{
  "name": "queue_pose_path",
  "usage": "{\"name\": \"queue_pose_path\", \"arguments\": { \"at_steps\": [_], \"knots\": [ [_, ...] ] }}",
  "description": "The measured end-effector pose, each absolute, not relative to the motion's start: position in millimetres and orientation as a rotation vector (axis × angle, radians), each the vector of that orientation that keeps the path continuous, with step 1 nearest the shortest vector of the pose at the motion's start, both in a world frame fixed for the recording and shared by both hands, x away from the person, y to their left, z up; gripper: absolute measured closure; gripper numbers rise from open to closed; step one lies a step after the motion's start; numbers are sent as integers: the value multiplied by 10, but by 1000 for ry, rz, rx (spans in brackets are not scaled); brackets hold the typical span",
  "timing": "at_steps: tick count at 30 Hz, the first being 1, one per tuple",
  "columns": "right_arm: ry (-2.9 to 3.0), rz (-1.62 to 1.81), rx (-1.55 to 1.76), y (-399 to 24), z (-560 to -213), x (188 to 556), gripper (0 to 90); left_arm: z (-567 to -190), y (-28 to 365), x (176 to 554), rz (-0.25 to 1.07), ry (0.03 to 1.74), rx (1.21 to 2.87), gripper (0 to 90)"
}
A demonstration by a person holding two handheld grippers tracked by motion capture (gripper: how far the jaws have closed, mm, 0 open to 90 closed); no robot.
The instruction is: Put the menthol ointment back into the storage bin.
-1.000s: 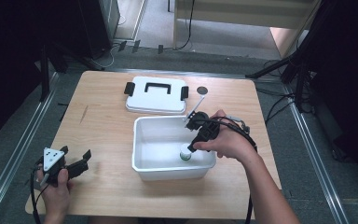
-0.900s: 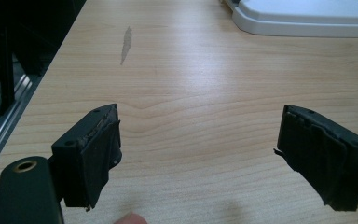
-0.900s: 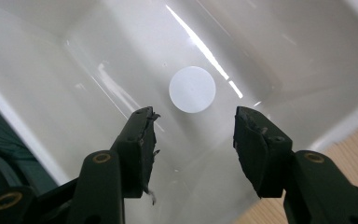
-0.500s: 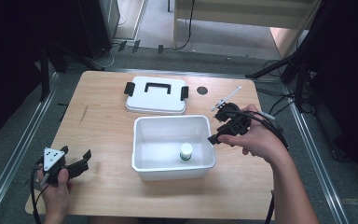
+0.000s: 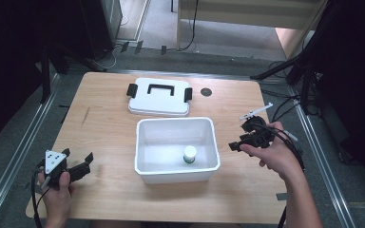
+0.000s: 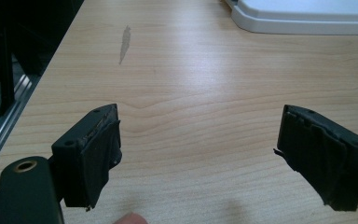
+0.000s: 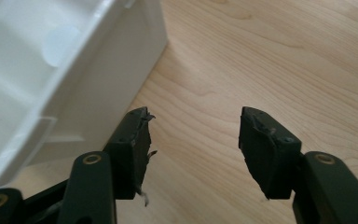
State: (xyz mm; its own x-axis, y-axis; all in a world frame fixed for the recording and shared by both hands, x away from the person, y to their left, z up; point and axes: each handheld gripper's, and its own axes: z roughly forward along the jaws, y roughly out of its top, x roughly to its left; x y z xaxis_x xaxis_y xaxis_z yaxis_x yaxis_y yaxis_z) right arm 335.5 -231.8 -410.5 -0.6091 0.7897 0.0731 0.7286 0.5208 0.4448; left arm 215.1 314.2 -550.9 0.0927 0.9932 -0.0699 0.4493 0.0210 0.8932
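A white plastic bin [image 5: 145, 142] stands mid-table, and a small bottle [image 5: 189, 154] with a white cap and green label stands upright inside it near the front right. My right gripper [image 5: 235, 144] hovers just right of the bin, jaws pointing toward its wall [image 7: 98, 79]. Those jaws have just been opening and my right gripper [image 7: 193, 123] holds nothing, with bare wood between the pads. My left gripper [image 5: 78, 156] rests near the front left corner, and in its own view the left gripper [image 6: 200, 126] is wide open over bare table.
The bin's white lid [image 5: 159, 97], with a black handle and clips, lies behind the bin; its edge [image 6: 307, 21] shows in the left gripper view. A thin white stick [image 5: 255, 112] and a dark round spot [image 5: 206, 91] lie toward the right rear. Cables trail off the right edge.
My right gripper has come out of the bin, away from the bottle, and moved to the right of the bin's wall. The bottle stays standing inside. The left gripper has not moved.
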Motion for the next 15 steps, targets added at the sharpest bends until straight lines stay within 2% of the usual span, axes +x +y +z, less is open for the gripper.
{"name": "queue_pose_path", "arguments": {
  "at_steps": [9, 10, 14, 15],
  "knots": [
    [2368, 871, 1387, -2582, -4526, 3268, 309, -5511, 3139, 2155, 837, 1474, 1555, 141],
    [2307, 909, 1377, -2639, -4630, 3219, 241, -5510, 3138, 2156, 836, 1474, 1556, 141],
    [2189, 969, 1403, -2751, -4813, 3102, 133, -5510, 3135, 2156, 838, 1476, 1559, 141],
    [2189, 969, 1403, -2751, -4813, 3102, 133, -5510, 3135, 2156, 838, 1476, 1559, 141]
  ]
}}
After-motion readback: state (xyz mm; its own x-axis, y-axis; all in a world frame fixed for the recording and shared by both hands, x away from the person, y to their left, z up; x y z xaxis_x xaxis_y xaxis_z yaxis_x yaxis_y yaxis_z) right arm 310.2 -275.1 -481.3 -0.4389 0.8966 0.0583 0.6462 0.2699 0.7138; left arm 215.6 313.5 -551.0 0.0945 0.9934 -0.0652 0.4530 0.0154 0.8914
